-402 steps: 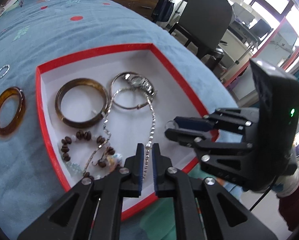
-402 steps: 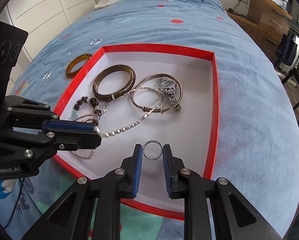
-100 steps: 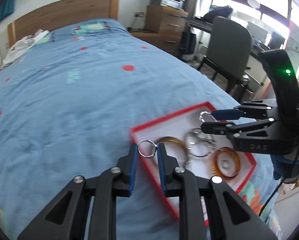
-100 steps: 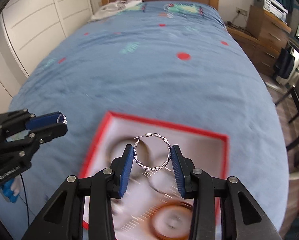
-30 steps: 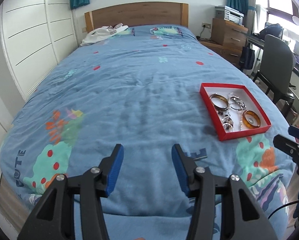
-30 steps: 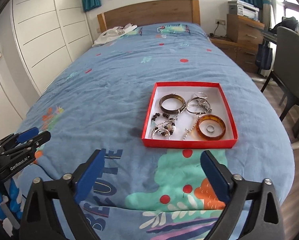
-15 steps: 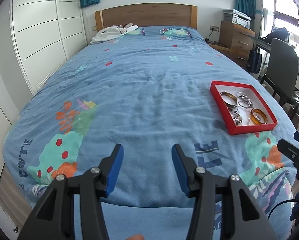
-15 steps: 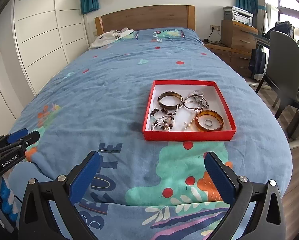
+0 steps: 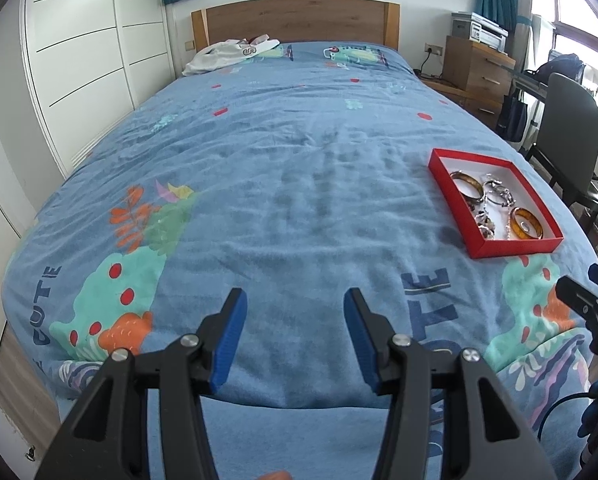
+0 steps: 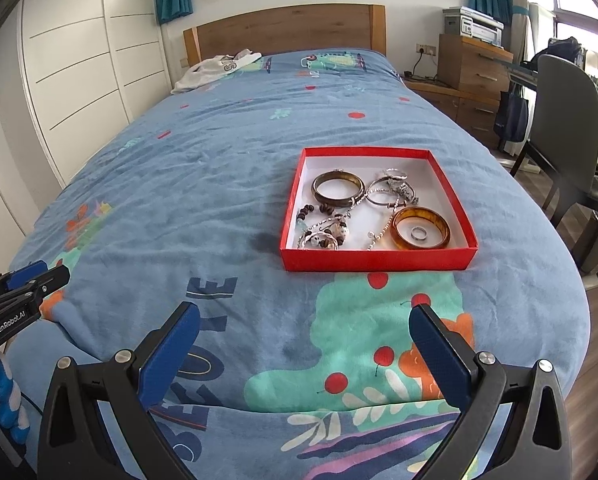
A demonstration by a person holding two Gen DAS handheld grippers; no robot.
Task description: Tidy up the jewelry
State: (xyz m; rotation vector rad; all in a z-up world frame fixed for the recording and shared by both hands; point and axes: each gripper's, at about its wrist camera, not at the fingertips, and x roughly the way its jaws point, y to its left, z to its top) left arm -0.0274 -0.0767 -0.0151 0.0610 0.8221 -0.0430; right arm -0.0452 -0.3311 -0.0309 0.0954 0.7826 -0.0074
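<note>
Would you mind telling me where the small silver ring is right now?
In the right wrist view, the small silver ring lies inside the amber bangle, at the near right corner of the red jewelry box on the bed.

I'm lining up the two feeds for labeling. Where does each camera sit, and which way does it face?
Left wrist: on the left gripper, near the foot of the bed, facing the headboard; open blue pads show, red box far right.
Right wrist: on the right gripper, same direction, red box nearly centered; jaws wide open.
Shared: bed, box, and each sees the other gripper at its frame edge.
</note>
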